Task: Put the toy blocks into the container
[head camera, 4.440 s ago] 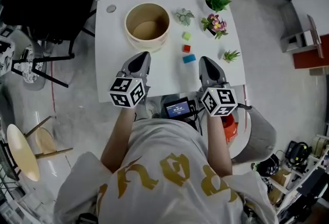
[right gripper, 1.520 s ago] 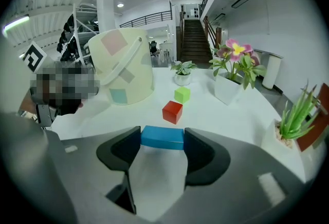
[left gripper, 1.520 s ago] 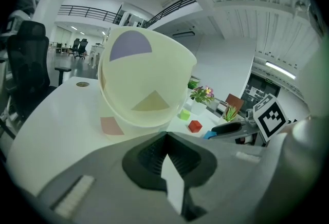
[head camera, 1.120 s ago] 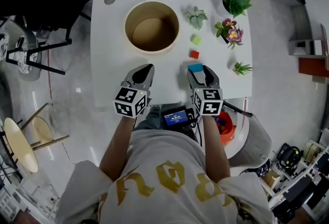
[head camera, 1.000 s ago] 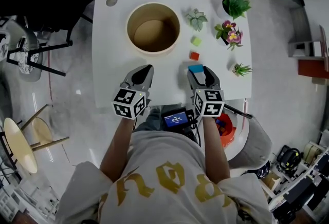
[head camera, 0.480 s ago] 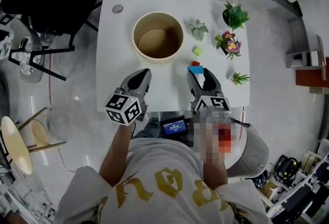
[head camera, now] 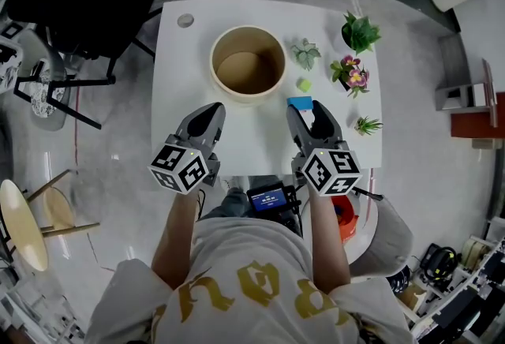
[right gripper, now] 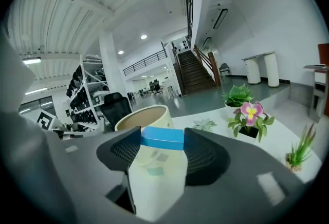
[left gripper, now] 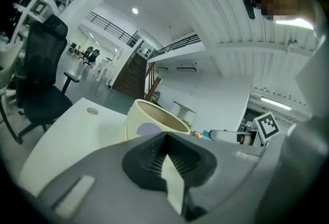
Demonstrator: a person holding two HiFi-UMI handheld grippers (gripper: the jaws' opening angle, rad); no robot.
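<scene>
The right hand-held gripper [head camera: 309,117] grasps the blue block [head camera: 300,103], probably for the container [head camera: 216,76] up-left of it. The left hand-held gripper [head camera: 207,112] is clenched and empty.

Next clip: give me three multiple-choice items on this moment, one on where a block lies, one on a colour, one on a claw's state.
1. Where is the green block?
A. inside the container
B. on the table, between the container and the flowering plant
C. in the left claw

2. What colour is the block in the right claw?
A. blue
B. red
C. yellow

3. How does the left claw stand?
A. wide open
B. shut on a block
C. shut, with nothing in it

Answers:
1. B: the head view shows it lying on the white tabletop to the right of the container.
2. A: the right gripper view shows the blue block clamped between the two jaws.
3. C: the left gripper view shows its jaws meeting with no block between them.
</scene>
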